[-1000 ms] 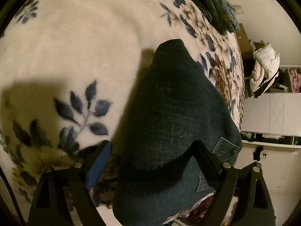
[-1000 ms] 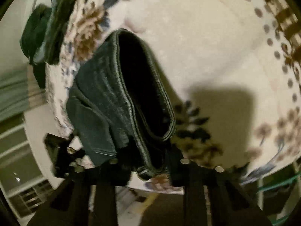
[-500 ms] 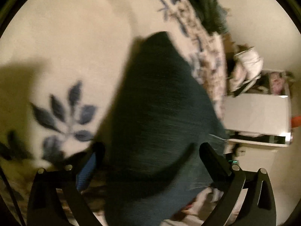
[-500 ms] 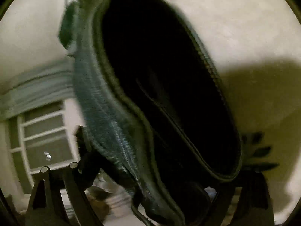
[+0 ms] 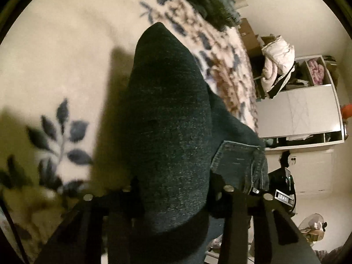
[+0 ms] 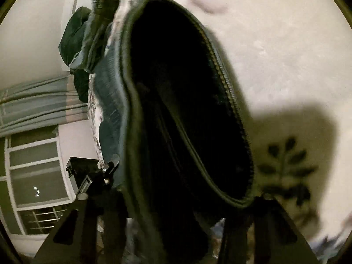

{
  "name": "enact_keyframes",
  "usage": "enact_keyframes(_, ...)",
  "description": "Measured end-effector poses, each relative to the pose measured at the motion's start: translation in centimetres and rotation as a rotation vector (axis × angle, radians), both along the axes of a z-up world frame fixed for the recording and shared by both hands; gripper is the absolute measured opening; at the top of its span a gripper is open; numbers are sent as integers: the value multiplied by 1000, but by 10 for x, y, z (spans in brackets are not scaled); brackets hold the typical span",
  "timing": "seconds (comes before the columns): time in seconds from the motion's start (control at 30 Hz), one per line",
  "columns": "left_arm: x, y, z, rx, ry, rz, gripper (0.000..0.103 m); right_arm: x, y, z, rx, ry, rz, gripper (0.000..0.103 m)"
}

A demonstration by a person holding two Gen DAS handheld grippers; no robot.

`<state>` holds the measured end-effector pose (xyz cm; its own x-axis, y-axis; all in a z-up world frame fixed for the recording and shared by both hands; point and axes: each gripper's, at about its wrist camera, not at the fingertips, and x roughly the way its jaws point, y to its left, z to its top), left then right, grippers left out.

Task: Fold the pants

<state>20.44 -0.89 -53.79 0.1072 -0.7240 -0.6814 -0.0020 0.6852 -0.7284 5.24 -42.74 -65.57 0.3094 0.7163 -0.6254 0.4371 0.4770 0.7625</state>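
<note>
Jeans [image 5: 167, 118] lay bunched on the bed [image 5: 55, 50], draped over its near edge. Left tool [image 5: 176, 189] was closing with a thick fold of the jeans between its fingers, the pocket [image 5: 237, 162] just right of them. Right tool [image 6: 182, 198] was closing around the open waistband [image 6: 228, 92]. Other clothes [image 5: 204, 2] sat at the bed's far edge.

Left gripper [image 5: 176, 194]: two matte black fingers, angular and tapering from broad bases, each side fitted with round silver screw heads. Right gripper [image 6: 187, 200]: the same black, angular build, with silver screw heads at the finger bases. No hand or sleeve was seen in either wrist view.
</note>
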Motion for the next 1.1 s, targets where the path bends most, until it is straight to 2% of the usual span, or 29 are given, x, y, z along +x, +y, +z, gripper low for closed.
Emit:
enact_keyframes(0.2, -5, 3, 50, -38, -51, -3, 31, -18, 15, 44, -1, -32, -41, 39)
enact_keyframes(0.37, -1, 19, 97, -53, -91, -12, 31, -31, 31, 104, -23, -92, -39, 38)
enact_keyframes(0.6, 28, 33, 177, -43, -144, -23, 31, -19, 61, 199, -35, -170, -54, 38)
enact_keyframes(0.7, 52, 35, 207, -37, -172, -18, 31, 21, 84, 237, -39, -216, -55, 38)
enact_keyframes(0.77, 71, 33, 223, -32, -189, -15, 31, 45, 81, 262, -47, -244, -47, 38)
enact_keyframes(0.87, 105, 31, 241, -33, -207, 1, 31, 112, 80, 284, -51, -275, -47, 38)
enact_keyframes(0.97, 153, 24, 244, -34, -216, 19, 31, 174, 71, 299, -46, -303, -43, 38)
enact_keyframes(1.1, 228, 11, 236, -22, -225, 33, 31, 267, 56, 289, -33, -318, -35, 38)
